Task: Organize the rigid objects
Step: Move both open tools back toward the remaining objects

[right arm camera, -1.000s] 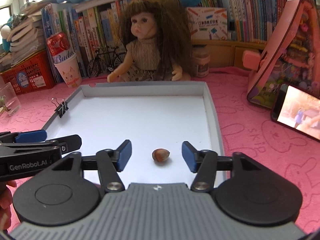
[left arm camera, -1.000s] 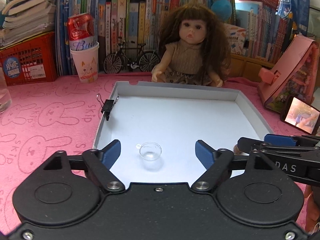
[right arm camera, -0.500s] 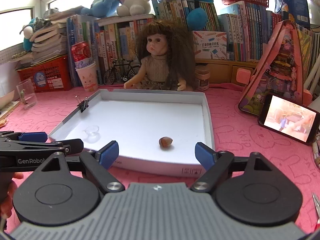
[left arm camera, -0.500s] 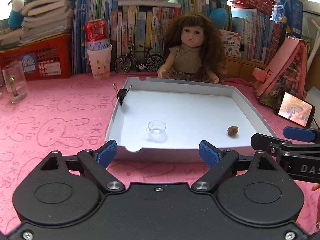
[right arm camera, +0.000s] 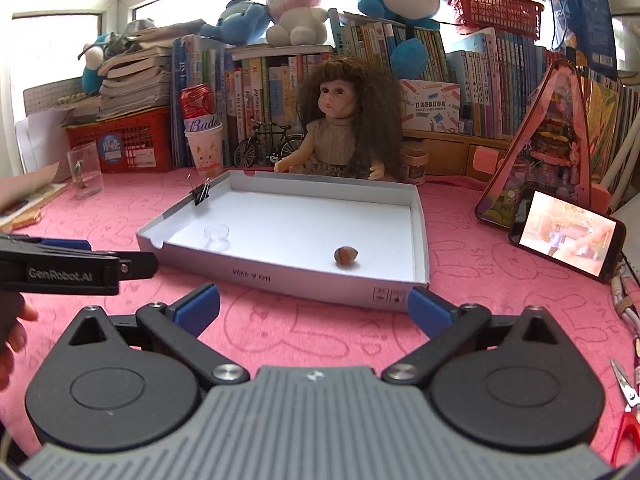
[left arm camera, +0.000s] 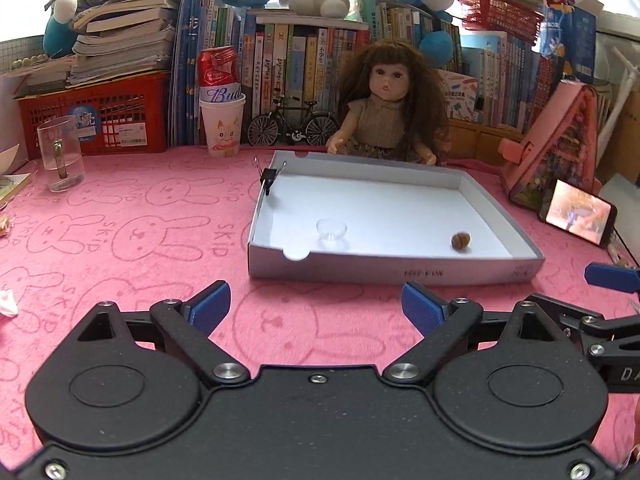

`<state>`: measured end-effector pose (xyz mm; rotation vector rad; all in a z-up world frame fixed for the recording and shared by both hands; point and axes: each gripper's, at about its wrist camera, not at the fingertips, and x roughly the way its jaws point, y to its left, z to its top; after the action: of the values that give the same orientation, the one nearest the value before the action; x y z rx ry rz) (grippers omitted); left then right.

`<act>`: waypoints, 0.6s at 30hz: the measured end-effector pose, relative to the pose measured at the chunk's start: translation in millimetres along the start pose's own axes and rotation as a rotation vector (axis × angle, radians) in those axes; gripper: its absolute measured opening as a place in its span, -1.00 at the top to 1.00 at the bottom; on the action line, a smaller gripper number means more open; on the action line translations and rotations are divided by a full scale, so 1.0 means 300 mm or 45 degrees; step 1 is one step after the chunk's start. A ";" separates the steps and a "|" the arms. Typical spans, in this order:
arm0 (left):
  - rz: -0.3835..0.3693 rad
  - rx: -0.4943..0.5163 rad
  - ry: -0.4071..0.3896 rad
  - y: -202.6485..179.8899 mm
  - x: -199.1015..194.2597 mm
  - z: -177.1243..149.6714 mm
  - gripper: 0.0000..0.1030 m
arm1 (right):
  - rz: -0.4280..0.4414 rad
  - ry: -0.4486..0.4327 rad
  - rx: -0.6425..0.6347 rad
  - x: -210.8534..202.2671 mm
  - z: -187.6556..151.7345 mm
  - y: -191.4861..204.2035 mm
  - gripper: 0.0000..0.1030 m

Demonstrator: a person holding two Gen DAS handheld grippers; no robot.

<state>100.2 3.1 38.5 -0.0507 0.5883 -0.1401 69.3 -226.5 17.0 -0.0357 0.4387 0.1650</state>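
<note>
Far left of the white tray [left arm camera: 460, 270], on the pink worktop [left arm camera: 132, 240]: a clear glass mug [left arm camera: 61, 154], standing upright. Behind it, a red crate [left arm camera: 104, 114] under stacked books. Nearer the tray's back left corner, a paper cup [left arm camera: 222, 128] with a red can [left arm camera: 219, 74] sitting in it, then a small model bicycle [left arm camera: 294, 126].

Clipped on the tray's left wall: a black binder clip [left arm camera: 269, 178]. Inside the tray, near its front left: a small clear dish [left arm camera: 331, 230], upright. Inside, toward the front right: a brown nut [left arm camera: 460, 240], well apart from the dish. Behind the tray's back wall, seated: a doll [left arm camera: 390, 108].

In front of the tray, over the bare worktop: left tool [left arm camera: 316, 306], jaws spread wide, just been opening, nothing between them. Right of it, also short of the tray's front wall: right tool [right arm camera: 314, 306], likewise spread wide, just been opening, empty.

Right of the tray: a pink triangular toy house [right arm camera: 540, 148], and a phone [right arm camera: 566, 234] propped against it, screen lit. Far right, by the worktop's edge: red-handled scissors [right arm camera: 628, 408].
</note>
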 end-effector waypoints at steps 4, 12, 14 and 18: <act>-0.028 0.006 -0.036 0.014 -0.053 -0.051 -0.78 | -0.013 -0.023 -0.012 -0.034 -0.045 -0.002 -1.00; -0.066 0.101 -0.052 0.002 -0.143 -0.186 -0.78 | -0.056 -0.062 -0.104 -0.088 -0.158 0.014 -1.00; -0.076 0.104 -0.049 0.002 -0.163 -0.211 -0.76 | -0.044 -0.073 -0.103 -0.106 -0.175 0.015 -1.00; -0.086 0.111 -0.053 0.007 -0.199 -0.254 -0.46 | -0.015 -0.101 -0.092 -0.140 -0.200 0.022 -0.98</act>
<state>8.9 13.5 7.8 0.0112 0.5385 -0.2295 5.6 -230.7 -19.6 -0.1025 0.3528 0.1704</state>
